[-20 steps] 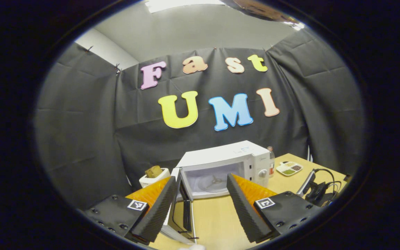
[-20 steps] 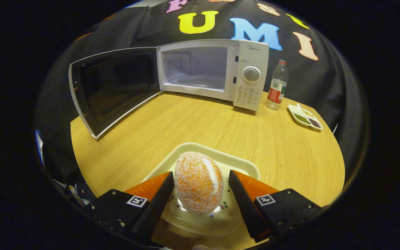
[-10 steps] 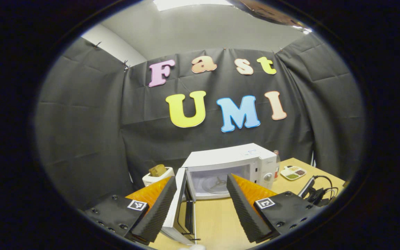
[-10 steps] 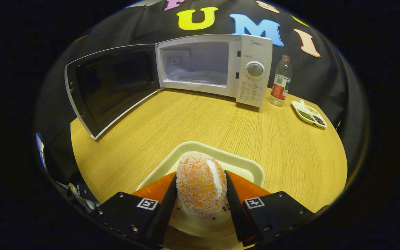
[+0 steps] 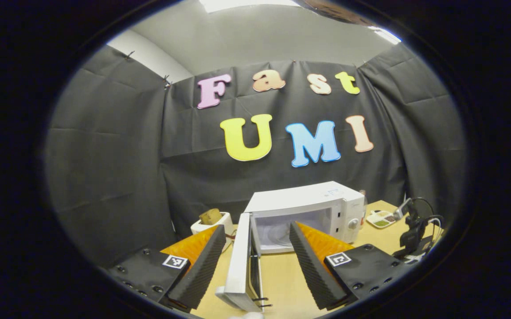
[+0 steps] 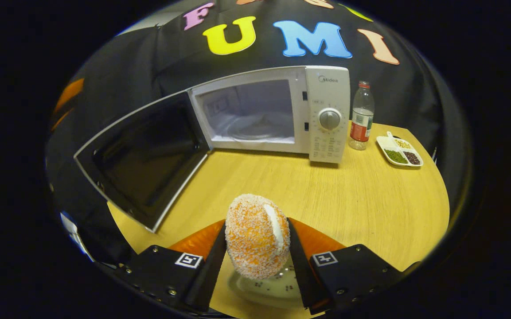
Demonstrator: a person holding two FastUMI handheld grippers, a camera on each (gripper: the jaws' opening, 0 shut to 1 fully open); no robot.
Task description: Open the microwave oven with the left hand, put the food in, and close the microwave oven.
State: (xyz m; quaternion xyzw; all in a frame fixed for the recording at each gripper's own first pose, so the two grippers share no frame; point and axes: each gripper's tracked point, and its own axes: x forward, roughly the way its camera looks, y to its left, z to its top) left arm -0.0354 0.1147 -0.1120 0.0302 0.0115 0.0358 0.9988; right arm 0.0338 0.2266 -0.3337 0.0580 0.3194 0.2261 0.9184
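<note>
In the right gripper view, the white microwave (image 6: 277, 110) stands at the back of the wooden table, its door (image 6: 144, 159) swung wide to the left and its cavity with the glass turntable bare. My right gripper (image 6: 256, 221) is shut on the food (image 6: 257, 237), an orange crumb-coated ball with a white stripe. It holds the ball lifted above the pale plate (image 6: 275, 288). In the left gripper view, my left gripper (image 5: 257, 227) is open and holds nothing. It hovers in front of the microwave (image 5: 304, 206), whose door (image 5: 242, 261) I see edge-on between the fingers.
A water bottle (image 6: 361, 117) and a small divided dish (image 6: 399, 151) stand right of the microwave. A white toaster with bread (image 5: 213, 219) sits left of it. The right gripper with its cable (image 5: 415, 230) appears at the far right of the left gripper view.
My right gripper shut on the food and lifted it off the plate, tilting up toward the microwave. The left gripper drifted sideways, so the door now appears edge-on.
</note>
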